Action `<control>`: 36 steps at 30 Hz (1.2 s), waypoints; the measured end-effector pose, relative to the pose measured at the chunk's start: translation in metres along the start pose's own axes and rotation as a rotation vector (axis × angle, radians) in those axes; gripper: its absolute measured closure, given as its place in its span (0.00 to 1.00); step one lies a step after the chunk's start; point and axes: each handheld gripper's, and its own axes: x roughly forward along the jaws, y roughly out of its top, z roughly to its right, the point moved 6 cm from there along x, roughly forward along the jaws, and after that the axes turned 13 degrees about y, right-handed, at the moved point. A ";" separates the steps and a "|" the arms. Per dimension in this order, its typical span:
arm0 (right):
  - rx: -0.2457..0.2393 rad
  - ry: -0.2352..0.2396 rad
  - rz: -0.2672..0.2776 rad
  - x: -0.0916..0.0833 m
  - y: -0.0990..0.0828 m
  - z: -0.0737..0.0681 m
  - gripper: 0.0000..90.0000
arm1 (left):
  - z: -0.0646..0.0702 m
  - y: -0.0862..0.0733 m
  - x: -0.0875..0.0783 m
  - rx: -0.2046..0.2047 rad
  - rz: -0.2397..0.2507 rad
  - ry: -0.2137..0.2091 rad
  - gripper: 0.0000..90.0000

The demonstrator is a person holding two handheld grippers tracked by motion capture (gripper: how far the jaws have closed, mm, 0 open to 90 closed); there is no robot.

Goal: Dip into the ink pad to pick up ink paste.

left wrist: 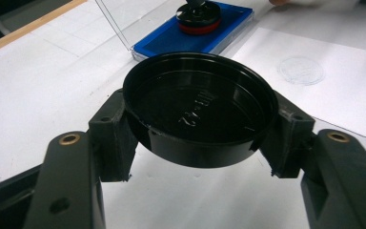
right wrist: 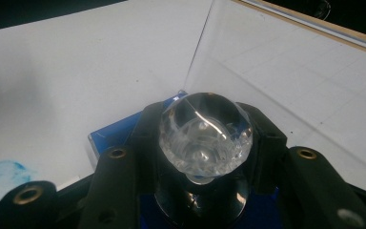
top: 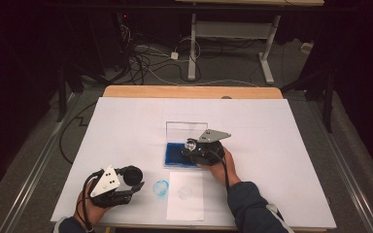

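Nearest the person, the left gripper (top: pixel 126 190) rests low at the table's near left, its jaws pinching a black round cap (left wrist: pixel 198 112) by the rim, hollow side up; this looks like the stamp's cover, held out of the way. Just beside it on the white sheet lies a blue round print (top: pixel 161 187), and next to that a smaller paper (top: pixel 185 195) carrying a faint, nearly inkless ring (left wrist: pixel 301 70). Farther out, the right gripper (top: pixel 194 149) is over the blue ink pad (left wrist: pixel 190 40), whose clear lid (top: pixel 187 130) stands open behind it. Its jaws are closed on the clear knob (right wrist: pixel 205 136) of the stamp (left wrist: pixel 198 18), which sits face down on the pad. By my reading, the step in hand is inking. The next move calls for lifting the stamp straight up, carrying it to the paper and pressing it flat and evenly so the print comes out whole.
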 end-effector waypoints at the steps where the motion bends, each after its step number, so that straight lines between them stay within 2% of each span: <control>1: -0.001 0.000 0.002 0.000 0.000 0.000 0.63 | 0.000 0.000 0.000 -0.002 0.000 0.000 0.40; 30: 0.000 -0.014 -0.008 0.002 0.000 -0.002 0.63 | 0.003 -0.001 0.002 0.007 -0.010 -0.011 0.40; 36: -0.014 -0.014 -0.021 0.000 0.001 -0.002 0.63 | 0.002 0.000 0.002 0.004 -0.007 -0.011 0.40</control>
